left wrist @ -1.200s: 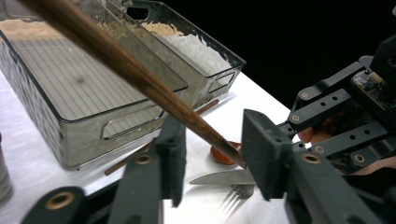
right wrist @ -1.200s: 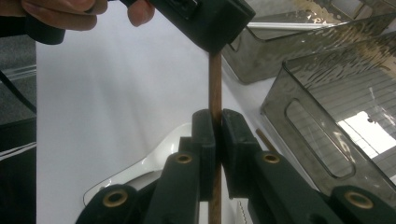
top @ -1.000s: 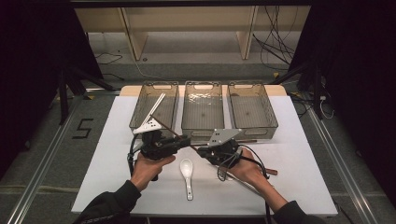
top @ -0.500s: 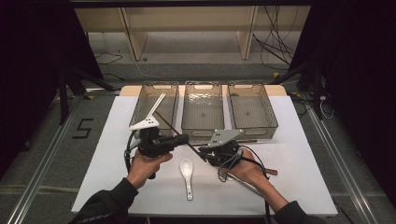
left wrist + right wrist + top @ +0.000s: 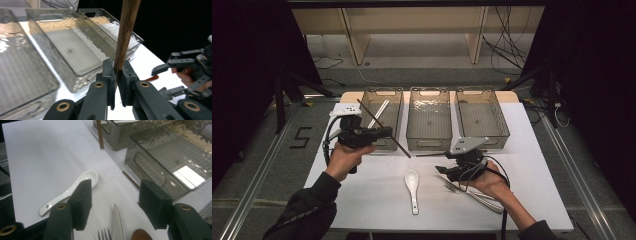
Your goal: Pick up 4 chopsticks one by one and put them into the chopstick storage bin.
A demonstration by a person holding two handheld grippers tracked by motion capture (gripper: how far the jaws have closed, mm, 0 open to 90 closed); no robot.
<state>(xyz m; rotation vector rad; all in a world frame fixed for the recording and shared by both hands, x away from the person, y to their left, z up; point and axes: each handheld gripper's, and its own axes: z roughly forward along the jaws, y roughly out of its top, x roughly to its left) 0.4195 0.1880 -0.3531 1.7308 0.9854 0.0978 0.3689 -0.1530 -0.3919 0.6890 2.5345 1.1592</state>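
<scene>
My left gripper [image 5: 387, 132] is lifted over the table's left side, in front of the left bin, and is shut on a dark brown chopstick [image 5: 398, 145] that slants down to the right. In the left gripper view the jaws [image 5: 116, 75] pinch the chopstick [image 5: 125, 37], which stands upright. My right gripper [image 5: 443, 171] hovers low near the table's middle; its jaws [image 5: 113, 195] have just been opening and hold nothing. Below them lie a knife [image 5: 116, 225] and a fork [image 5: 103, 233]. A white spoon [image 5: 412, 182] lies between the two hands. A second brown chopstick [image 5: 130, 179] lies by the middle bin.
Three clear bins stand in a row at the back: left [image 5: 393, 142], middle [image 5: 428, 145], right [image 5: 484, 137]. A pale stick [image 5: 379, 114] leans in the left bin. The white table [image 5: 362, 200] ends close behind the bins, with floor and cables beyond.
My left gripper has moved left and up, carrying the brown chopstick with it. The right gripper has opened and drawn back a little toward the person.
</scene>
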